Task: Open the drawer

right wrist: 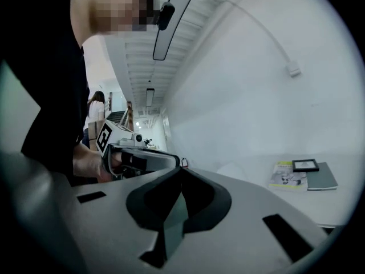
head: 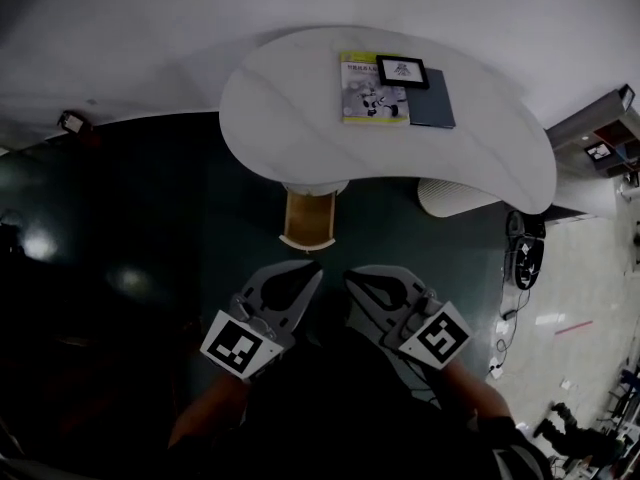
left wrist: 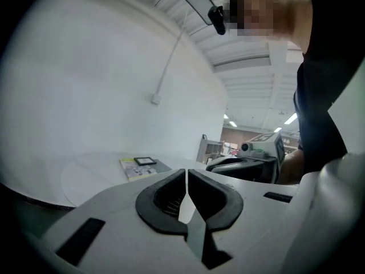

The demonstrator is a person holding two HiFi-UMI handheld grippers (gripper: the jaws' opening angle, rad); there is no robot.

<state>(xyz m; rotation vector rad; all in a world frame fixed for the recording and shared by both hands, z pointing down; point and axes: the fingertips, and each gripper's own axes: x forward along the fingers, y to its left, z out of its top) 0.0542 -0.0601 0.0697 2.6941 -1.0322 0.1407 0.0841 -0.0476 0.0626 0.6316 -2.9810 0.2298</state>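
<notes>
A small wooden drawer point(head: 308, 220) juts out from under the near edge of the white curved table point(head: 300, 128); its front faces me. Both grippers hang side by side below it, apart from it and holding nothing. My left gripper point(head: 316, 271) is shut, its dark pads meeting in the left gripper view point(left wrist: 187, 171). My right gripper point(head: 350, 277) is shut too, jaws closed in the right gripper view point(right wrist: 181, 169). Each gripper view shows the other gripper alongside: the right gripper point(left wrist: 254, 153) and the left gripper point(right wrist: 137, 156). The drawer is hidden in both gripper views.
On the table lie a yellow-green book point(head: 372, 88), a black framed picture point(head: 401, 70) and a dark notebook point(head: 432, 100). A white round object point(head: 455, 196) stands under the table's right end. Cables and a black device point(head: 525, 253) lie on the floor at right. A shelf unit point(head: 600, 138) stands far right.
</notes>
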